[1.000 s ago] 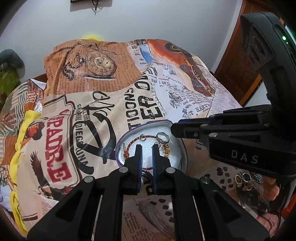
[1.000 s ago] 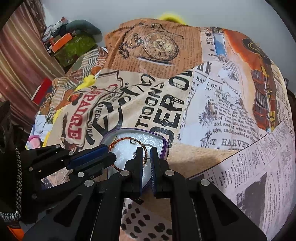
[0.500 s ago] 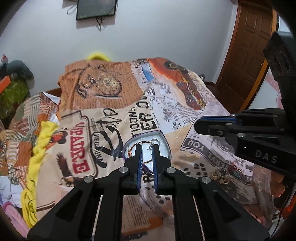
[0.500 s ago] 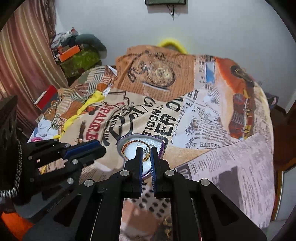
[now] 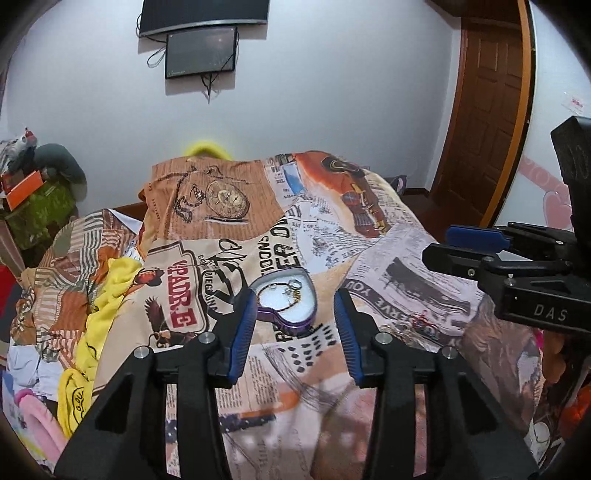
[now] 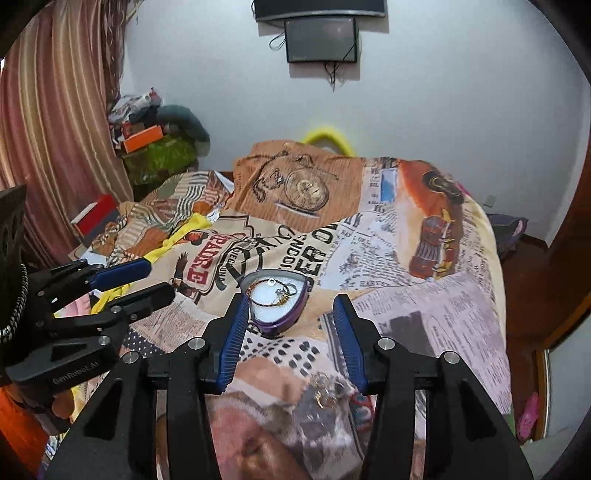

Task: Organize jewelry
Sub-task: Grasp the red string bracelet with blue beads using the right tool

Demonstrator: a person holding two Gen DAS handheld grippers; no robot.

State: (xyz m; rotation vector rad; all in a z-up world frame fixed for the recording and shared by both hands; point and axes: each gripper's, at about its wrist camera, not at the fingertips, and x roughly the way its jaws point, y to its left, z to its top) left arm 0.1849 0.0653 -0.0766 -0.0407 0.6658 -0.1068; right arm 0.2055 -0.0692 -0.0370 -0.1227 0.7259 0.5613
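Jewelry near fingers, perhaps rings.

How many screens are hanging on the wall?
2. A wide dark screen sits at the top edge of the wall, partly cut off. A smaller screen hangs right below it, with cables dangling down.

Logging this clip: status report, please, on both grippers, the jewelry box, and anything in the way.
Left gripper open, empty. Right gripper open, empty. Heart-shaped box on bedspread, lid off, bracelet and ring inside. Loose jewelry nearer right gripper; nothing blocking.
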